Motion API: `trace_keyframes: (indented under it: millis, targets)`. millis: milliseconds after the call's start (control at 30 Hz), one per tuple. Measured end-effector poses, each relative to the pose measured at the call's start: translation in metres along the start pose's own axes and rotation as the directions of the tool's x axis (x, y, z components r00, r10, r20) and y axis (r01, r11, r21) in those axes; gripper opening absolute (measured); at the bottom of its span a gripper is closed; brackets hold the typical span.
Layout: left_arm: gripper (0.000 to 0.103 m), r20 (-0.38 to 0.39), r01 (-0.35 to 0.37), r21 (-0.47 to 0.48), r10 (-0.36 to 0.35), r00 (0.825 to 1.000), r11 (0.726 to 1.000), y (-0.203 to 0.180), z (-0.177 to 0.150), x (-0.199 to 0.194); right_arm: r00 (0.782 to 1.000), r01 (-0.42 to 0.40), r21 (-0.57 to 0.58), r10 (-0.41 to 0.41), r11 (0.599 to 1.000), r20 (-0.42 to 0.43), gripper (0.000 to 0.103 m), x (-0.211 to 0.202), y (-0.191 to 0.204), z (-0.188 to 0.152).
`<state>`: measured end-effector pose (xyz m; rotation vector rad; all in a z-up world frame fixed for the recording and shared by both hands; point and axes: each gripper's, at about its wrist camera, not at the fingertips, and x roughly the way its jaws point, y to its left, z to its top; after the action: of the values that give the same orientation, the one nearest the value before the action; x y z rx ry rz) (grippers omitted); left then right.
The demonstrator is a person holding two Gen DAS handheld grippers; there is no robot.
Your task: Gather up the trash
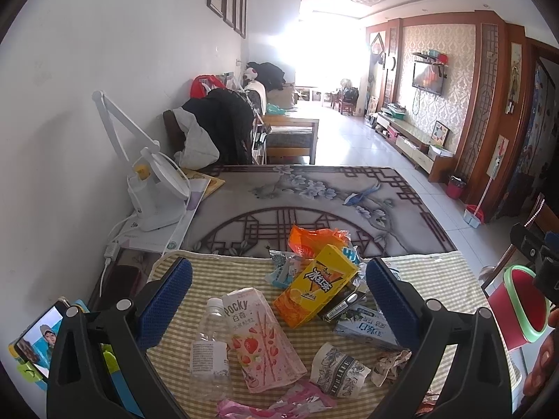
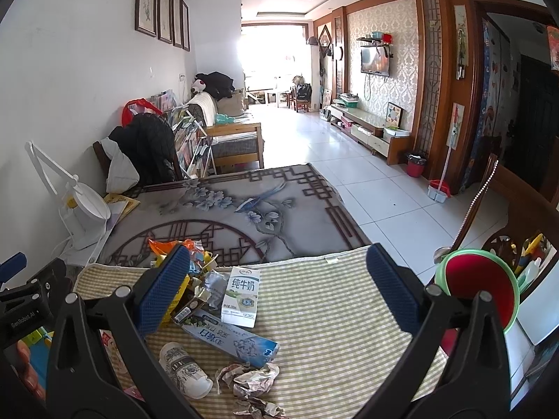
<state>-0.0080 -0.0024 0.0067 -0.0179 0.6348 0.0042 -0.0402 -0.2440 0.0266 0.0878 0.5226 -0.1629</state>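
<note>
Over mat (image 1: pixel 216 269): both grippers (image 1: pixel 277 291) (image 2: pixel 277 281) wide.

The Pocky box (image 1: pixel 260 335) lies on the checked mat (image 1: pixel 314 345). Just left of the box lies a plastic bottle (image 1: pixel 209 345), behind and right the iced-tea carton (image 1: pixel 316 284), far right a bin (image 1: pixel 520 305).

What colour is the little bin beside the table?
The bin is red inside with a pale green rim; the right wrist view shows it best.
</note>
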Motion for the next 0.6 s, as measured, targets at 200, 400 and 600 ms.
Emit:
trace_keyframes:
  millis: [200,400,600]
  targets:
    - [0.095,0.000,0.002,0.003,-0.002,1.000,1.000,-0.0015,-0.0004,0.0020,1.000,0.006,-0.005,-0.006,1.000,-0.003,0.100,0.0045,0.0008,-0.0012]
    - [0.095,0.006,0.011,0.003,-0.011,1.000,1.000,-0.0023,-0.0010,0.0024,1.000,0.013,0.002,-0.013,1.000,-0.016,0.100,0.0087,-0.0012,-0.0038]
    - [0.095,0.012,0.015,-0.013,-0.015,1.000,1.000,0.0004,-0.0025,0.0043,1.000,0.017,-0.002,-0.017,1.000,-0.026,0.100,0.0114,-0.0015,-0.0062]
